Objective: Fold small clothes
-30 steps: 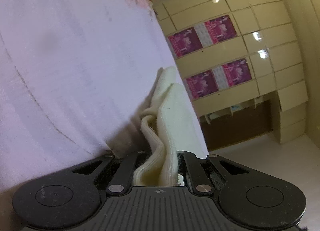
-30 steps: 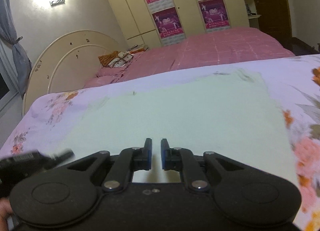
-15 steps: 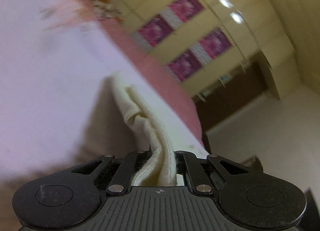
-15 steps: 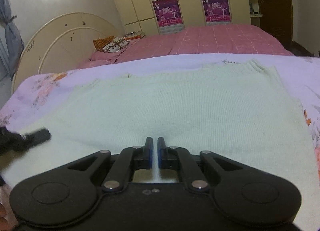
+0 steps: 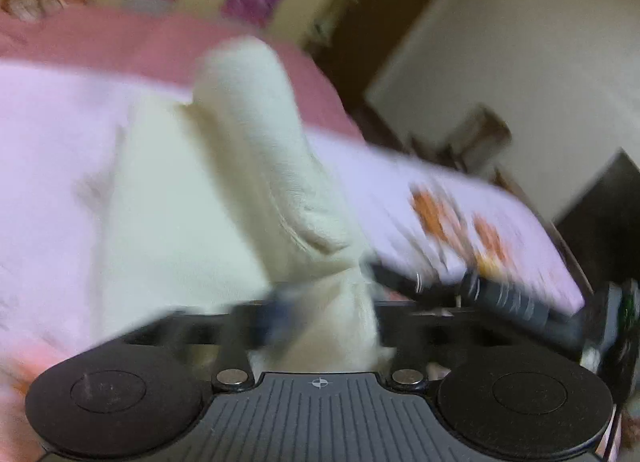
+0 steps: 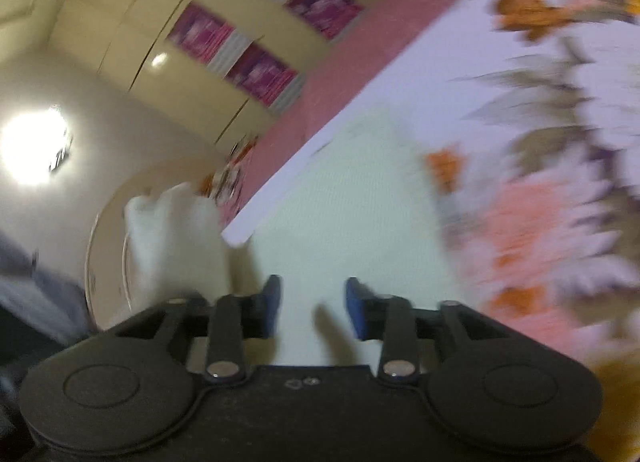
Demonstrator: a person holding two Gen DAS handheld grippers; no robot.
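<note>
— Floral bedspread [image 6: 560,141] under everything. Where's the cream knit garment [image 6: 352,213]?

— Flat on the bed, one fold raised into the left gripper [image 5: 320,322]. Soft, light, floppy; best taken at an edge or corner.

— Fingers?

— Left have just been spreading, cloth between them, too blurred to judge pinching. Right gripper [image 6: 312,310] just parted too, holding nothing.

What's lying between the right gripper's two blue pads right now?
Nothing is gripped. In the right wrist view the right gripper has just been opening, and its gap shows only the pale green garment flat on the floral bedspread.
</note>
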